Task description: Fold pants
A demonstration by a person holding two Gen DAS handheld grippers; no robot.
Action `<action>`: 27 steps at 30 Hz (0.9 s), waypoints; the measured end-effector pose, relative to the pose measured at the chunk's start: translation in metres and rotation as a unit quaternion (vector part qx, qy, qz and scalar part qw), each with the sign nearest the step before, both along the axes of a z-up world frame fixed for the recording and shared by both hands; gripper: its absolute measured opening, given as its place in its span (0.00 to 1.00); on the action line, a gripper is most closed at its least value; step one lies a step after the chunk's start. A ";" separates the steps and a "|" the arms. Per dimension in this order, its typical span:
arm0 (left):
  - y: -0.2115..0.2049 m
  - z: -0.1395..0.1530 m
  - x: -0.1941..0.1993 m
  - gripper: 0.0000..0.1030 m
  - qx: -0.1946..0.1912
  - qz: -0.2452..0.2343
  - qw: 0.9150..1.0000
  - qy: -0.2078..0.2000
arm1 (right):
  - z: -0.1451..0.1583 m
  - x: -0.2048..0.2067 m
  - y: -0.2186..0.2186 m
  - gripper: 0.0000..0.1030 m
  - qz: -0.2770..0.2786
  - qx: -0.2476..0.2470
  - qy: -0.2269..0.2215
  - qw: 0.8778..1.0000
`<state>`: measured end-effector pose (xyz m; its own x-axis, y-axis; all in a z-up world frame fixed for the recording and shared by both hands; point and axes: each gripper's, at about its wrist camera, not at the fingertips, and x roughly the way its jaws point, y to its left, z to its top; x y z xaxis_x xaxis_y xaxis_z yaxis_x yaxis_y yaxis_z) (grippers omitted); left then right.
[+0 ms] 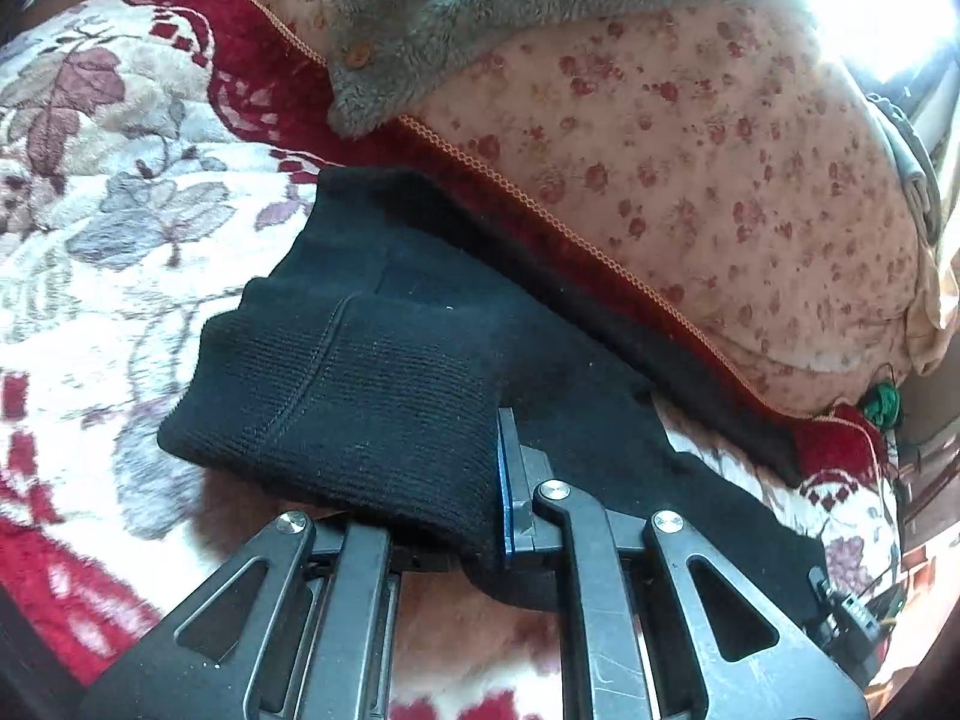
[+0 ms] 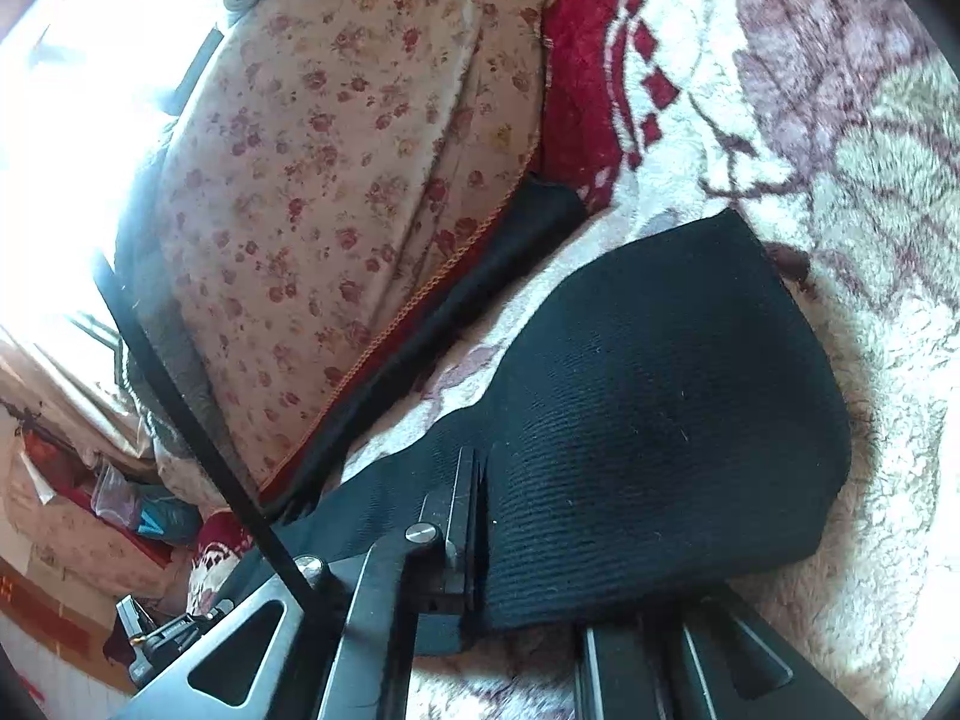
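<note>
Pants (image 1: 384,360), black rib-knit, lie across the plush floral blanket (image 1: 102,228) on the bed, with both my grippers holding fabric. On my left wrist view, a folded, doubled-over end of the knit drapes over the left gripper (image 1: 444,516). I see the blue-edged finger (image 1: 507,492) pressed against the cloth's right side; the other finger is hidden under the fabric, so the fingers look clamped on the pants. A stitched seam curves down the raised fold. Beyond it, the rest of the black cloth stretches away to the right along the dark red border of the blanket.

On my right wrist view, the right gripper (image 2: 480,540) has one finger (image 2: 465,516) showing at the left of a broad hanging panel of the knit; the other finger is covered. Fingers here also appear closed on the pants, with cloth bunched around them. A second strip of the black fabric runs up along the edge of the rose-print quilt (image 2: 336,180), touching its orange-stitched hem.

Grey fleece garment (image 1: 480,18) with orange buttons rests on top of the quilt, well apart from the pants. Strong window glare washes out one corner of each view.
</note>
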<state>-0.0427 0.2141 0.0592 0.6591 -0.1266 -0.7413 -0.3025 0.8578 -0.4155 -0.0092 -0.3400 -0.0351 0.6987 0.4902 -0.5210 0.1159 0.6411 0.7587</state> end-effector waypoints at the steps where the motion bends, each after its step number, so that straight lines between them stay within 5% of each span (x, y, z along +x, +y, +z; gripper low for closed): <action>1: 0.002 0.002 -0.005 0.08 0.002 -0.001 1.000 0.001 | 0.002 -0.003 0.000 0.07 0.004 0.001 -0.001 1.000; 11: 0.038 -0.004 -0.061 0.08 0.002 0.019 1.000 0.021 | 0.017 -0.033 0.024 0.07 0.061 -0.029 0.010 0.998; 17: 0.033 -0.023 -0.066 0.11 0.012 0.021 0.999 0.037 | -0.006 -0.039 -0.003 0.08 0.010 -0.015 0.065 0.998; 22: 0.032 -0.020 -0.071 0.25 0.035 0.024 0.998 0.046 | 0.013 -0.046 -0.029 0.15 -0.045 -0.095 0.087 0.991; 27: 0.029 -0.010 -0.082 0.29 0.084 0.024 0.995 0.056 | 0.021 -0.054 -0.064 0.18 -0.095 -0.109 0.096 0.985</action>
<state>-0.1243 0.2433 0.0487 0.5739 0.0355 -0.8181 -0.3808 0.8960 -0.2283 -0.0633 -0.4036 -0.0137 0.6449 0.2217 -0.7314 0.3780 0.7392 0.5574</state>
